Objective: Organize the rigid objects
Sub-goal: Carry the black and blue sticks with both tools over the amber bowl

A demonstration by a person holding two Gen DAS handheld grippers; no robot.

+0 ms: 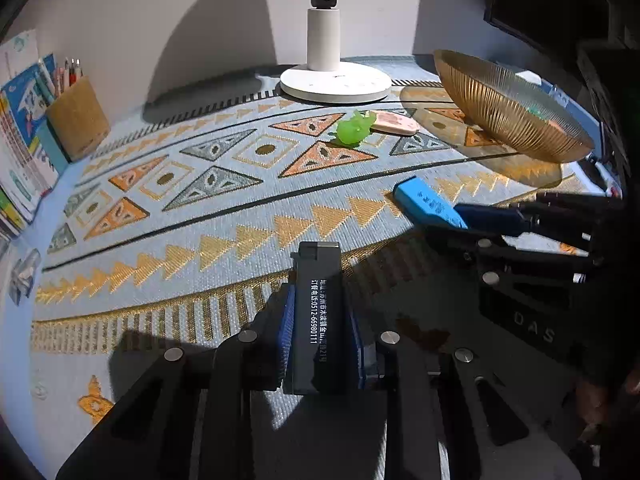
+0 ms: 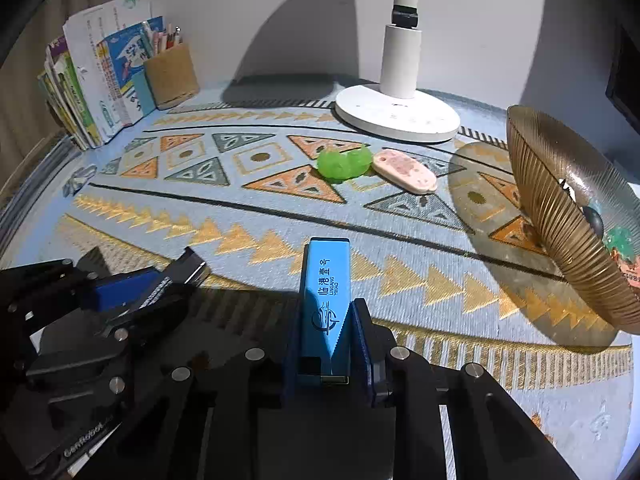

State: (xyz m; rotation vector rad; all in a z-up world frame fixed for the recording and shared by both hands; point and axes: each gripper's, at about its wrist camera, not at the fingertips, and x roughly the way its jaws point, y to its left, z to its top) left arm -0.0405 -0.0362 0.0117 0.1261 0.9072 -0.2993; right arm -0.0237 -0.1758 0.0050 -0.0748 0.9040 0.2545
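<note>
Two grippers, each clamping a lighter above the patterned table.

The left gripper (image 1: 320,320) has its fingers closed on a dark grey lighter (image 1: 318,312); the right gripper (image 2: 328,340) grips a blue lighter (image 2: 326,300). Both are in front of the white lamp base (image 2: 396,114), with the green toy (image 2: 344,164) and pink case (image 2: 404,171) between, and the gold ribbed bowl (image 2: 560,220) to its right.

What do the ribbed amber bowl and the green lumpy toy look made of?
Ribbed amber bowl: probably glass or clear plastic, glossy; contents and light show through its fluted wall. Green lumpy toy: likely soft translucent rubber or jelly plastic; it glows in the light.
</note>
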